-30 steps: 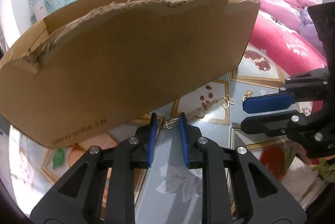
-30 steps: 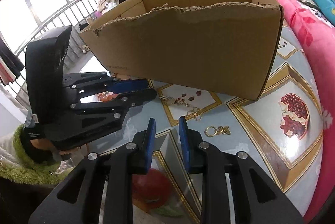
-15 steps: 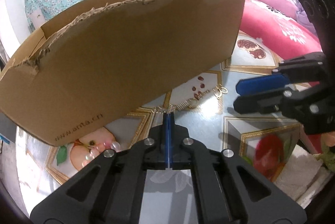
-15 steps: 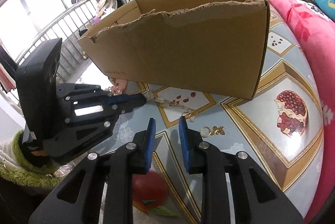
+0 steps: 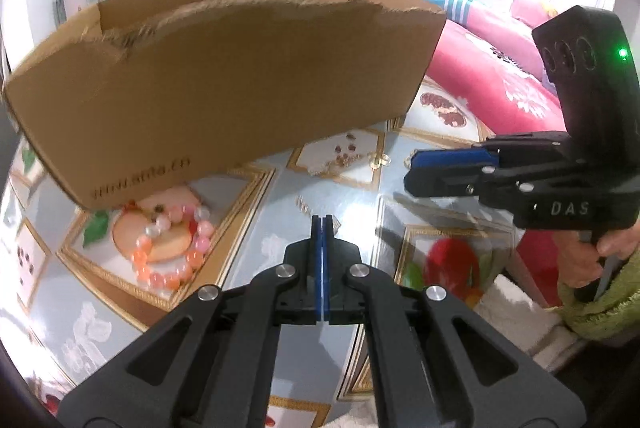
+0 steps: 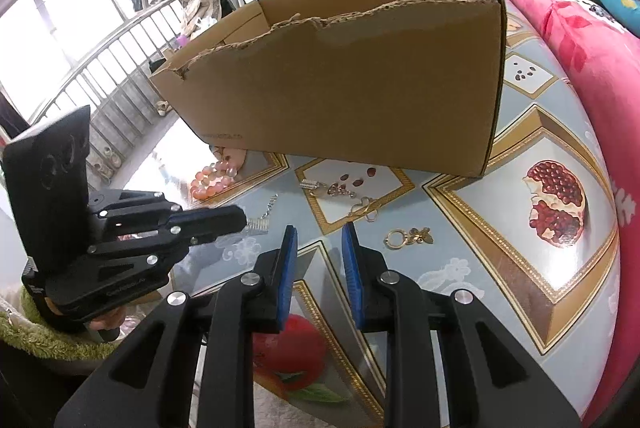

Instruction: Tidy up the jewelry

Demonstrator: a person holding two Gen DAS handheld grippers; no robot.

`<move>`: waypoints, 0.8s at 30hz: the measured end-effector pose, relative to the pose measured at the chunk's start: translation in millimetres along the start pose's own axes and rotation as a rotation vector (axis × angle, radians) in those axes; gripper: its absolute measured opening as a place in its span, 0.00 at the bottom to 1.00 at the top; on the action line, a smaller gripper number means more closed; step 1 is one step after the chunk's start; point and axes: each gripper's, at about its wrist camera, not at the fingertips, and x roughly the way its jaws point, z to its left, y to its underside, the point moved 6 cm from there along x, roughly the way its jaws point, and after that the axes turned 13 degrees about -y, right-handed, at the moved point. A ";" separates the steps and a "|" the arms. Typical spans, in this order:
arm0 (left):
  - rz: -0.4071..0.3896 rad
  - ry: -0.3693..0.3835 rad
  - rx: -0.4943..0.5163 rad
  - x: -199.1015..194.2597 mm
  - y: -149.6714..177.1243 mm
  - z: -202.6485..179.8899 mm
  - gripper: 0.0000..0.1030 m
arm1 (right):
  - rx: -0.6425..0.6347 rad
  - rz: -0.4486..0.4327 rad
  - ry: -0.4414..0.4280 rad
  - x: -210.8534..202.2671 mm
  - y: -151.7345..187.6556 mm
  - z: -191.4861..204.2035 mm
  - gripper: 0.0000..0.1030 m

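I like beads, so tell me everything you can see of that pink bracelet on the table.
The bead bracelet is a closed loop of round, glossy beads in orange-pink, pale pink and milky white, glass or stone by the look. It lies flat on the patterned tablecloth, on a printed fruit picture, just in front of the cardboard box near its printed corner. No claw touches it.

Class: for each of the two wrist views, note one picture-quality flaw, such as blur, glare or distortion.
Left wrist view: motion blur smears the cardboard box and the small jewellery. Right wrist view: sharper, but the window is blown out white, and the fisheye bends the table edge.
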 end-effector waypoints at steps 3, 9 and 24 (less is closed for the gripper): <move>0.025 0.037 -0.040 -1.2 3.1 6.3 0.00 | -0.009 0.005 0.001 1.8 0.4 4.0 0.23; 0.017 0.093 -0.060 -11.7 7.1 13.9 0.18 | -0.006 0.016 -0.004 6.8 -1.0 4.2 0.23; 0.012 -0.059 0.204 10.7 -3.0 -18.3 0.13 | -0.009 0.004 -0.003 8.2 -5.9 5.7 0.23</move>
